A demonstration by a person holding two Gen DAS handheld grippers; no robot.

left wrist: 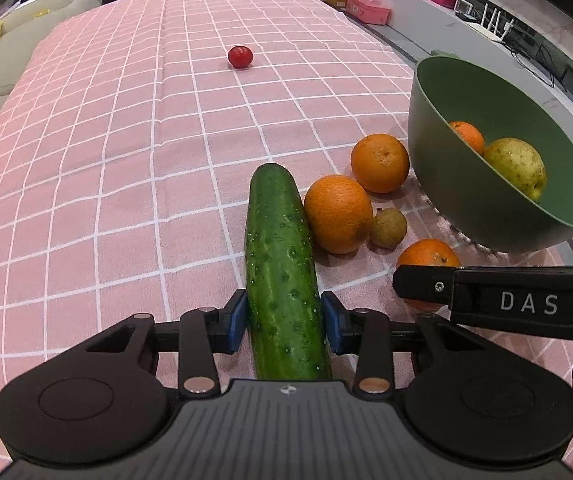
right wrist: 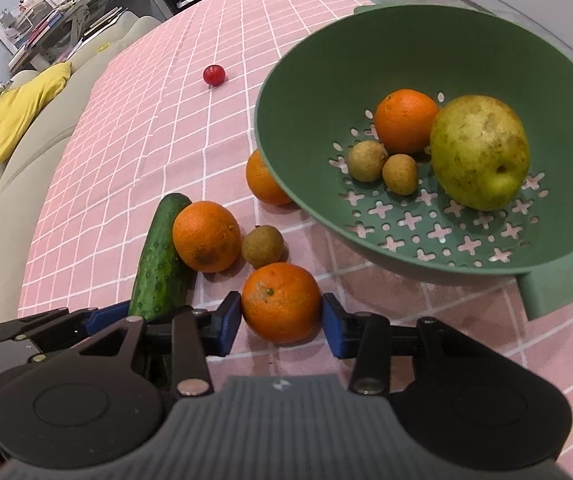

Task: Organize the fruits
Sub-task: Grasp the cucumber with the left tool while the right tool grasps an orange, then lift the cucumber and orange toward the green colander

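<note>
The left gripper [left wrist: 283, 322] points steeply down at a table, its blue pads pressed against both flanks of a cucumber [left wrist: 282, 276] near the end closest to it, so it is closed to the cucumber's width and gripping it; the cucumber lies flat on the pink checked cloth [left wrist: 106, 184], stretching away from the gripper. Just to its right, the right gripper [right wrist: 282, 320] is likewise tilted down, its pads touching either side of a mandarin orange [right wrist: 280, 302] that rests on the cloth, narrowed to the fruit's width in what looks like a grasp ready for lifting. Just beyond that orange sits a small brown longan [right wrist: 262, 246], and beside it a second orange [right wrist: 206, 236] touching the cucumber's far end. A third orange [right wrist: 262, 180] lies further out, partly tucked under the rim of a green perforated bowl [right wrist: 306, 80], ahead and to the right of the right gripper. The bowl already holds an orange [right wrist: 406, 120], a pear [right wrist: 480, 152] and two longans [right wrist: 366, 160], so it is likely the collecting place. Far ahead, well apart, lies a small red tomato [left wrist: 240, 56].
</note>
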